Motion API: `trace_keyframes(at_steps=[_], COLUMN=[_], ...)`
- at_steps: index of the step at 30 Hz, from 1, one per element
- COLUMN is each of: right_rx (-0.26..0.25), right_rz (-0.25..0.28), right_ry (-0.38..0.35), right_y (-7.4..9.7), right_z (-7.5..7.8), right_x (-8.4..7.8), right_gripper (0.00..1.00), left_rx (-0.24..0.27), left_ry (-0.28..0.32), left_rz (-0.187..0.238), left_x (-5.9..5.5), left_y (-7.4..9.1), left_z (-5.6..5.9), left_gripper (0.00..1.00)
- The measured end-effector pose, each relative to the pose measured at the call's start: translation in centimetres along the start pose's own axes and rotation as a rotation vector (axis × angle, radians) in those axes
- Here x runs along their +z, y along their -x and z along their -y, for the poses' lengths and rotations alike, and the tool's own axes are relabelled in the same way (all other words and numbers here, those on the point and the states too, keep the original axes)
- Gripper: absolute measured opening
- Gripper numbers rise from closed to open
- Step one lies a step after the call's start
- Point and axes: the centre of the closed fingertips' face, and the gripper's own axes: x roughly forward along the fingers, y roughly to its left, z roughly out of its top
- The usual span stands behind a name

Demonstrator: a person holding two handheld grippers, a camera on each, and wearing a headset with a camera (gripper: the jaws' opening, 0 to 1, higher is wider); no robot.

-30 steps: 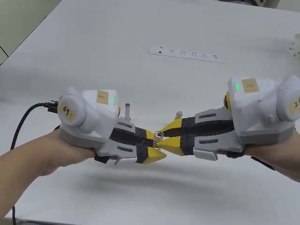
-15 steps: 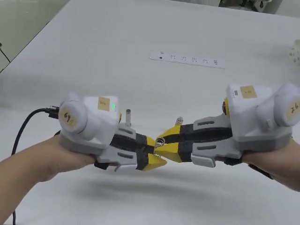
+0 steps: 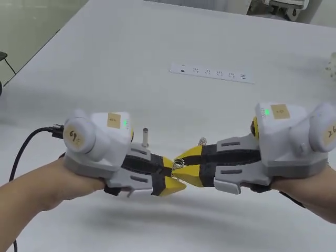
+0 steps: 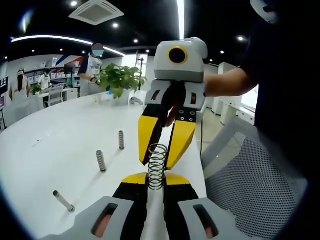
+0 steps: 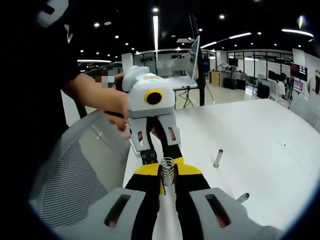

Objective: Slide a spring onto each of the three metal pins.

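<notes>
At our far left a black cable [image 3: 25,140] trails over the white table [image 3: 105,63]. The left gripper [image 4: 156,179] has its jaws pressed onto one end of the spring [image 4: 157,162], held in the air just above the tabletop. A bare pin [image 3: 145,136] stands behind, and a sprung pin [image 3: 202,142] stands further right. The right gripper [image 5: 168,170] has a jaw on either side of the spring; we cannot tell whether they press it. A power strip [image 3: 212,73] lies well beyond. Around us are a potted plant [image 4: 117,80] and ceiling lights [image 4: 181,15].
</notes>
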Motion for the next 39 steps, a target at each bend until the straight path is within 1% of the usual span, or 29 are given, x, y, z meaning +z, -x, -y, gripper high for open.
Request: trace_keyframes(at_steps=[4,9,16,19,21,24,27,29,32,35,39], right_rx=[0.003,0.010,0.010,0.013,0.013,0.008,0.001,-0.010,-0.018,-0.028,-0.038], right_rz=[0.005,0.031,0.099,0.107,0.112,0.123,0.128,0.123,0.121,0.103,0.061], right_ry=[0.009,-0.007,-0.053,-0.058,-0.052,-0.054,-0.056,-0.049,-0.050,-0.039,-0.013], right_y=[0.0,0.1,0.5,0.5,0.5,0.5,0.6,0.6,0.7,0.7,0.6], right_z=[-0.1,-0.2,0.0,-0.2,-0.3,-0.2,-0.1,0.1,0.3,0.5,0.6], right_x=[0.1,0.2,0.7,0.9,1.1,1.4,1.6,1.5,1.4,1.1,0.6], right_gripper=[0.08,0.08,0.08,0.08,0.08,0.08,0.08,0.08,0.08,0.08,0.08], left_rx=[0.000,-0.007,-0.016,-0.019,-0.024,-0.025,-0.015,-0.008,0.021,0.045,0.087], left_ry=[0.007,0.023,0.054,0.064,0.083,0.091,0.098,0.099,0.107,0.114,0.123], left_rz=[0.004,0.013,0.051,0.065,0.081,0.095,0.102,0.099,0.097,0.099,0.091], left_x=[0.1,0.1,0.7,0.9,1.1,1.3,1.4,1.4,1.1,0.9,0.5], left_y=[0.1,0.4,0.8,1.0,1.2,1.3,1.5,1.7,2.3,3.0,4.0], left_z=[0.0,0.1,0.2,0.1,0.1,0.2,0.1,0.0,-0.5,-0.9,-1.6], left_gripper=[0.03,0.04,0.06,0.06,0.06,0.08,0.10,0.12,0.16,0.17,0.20])
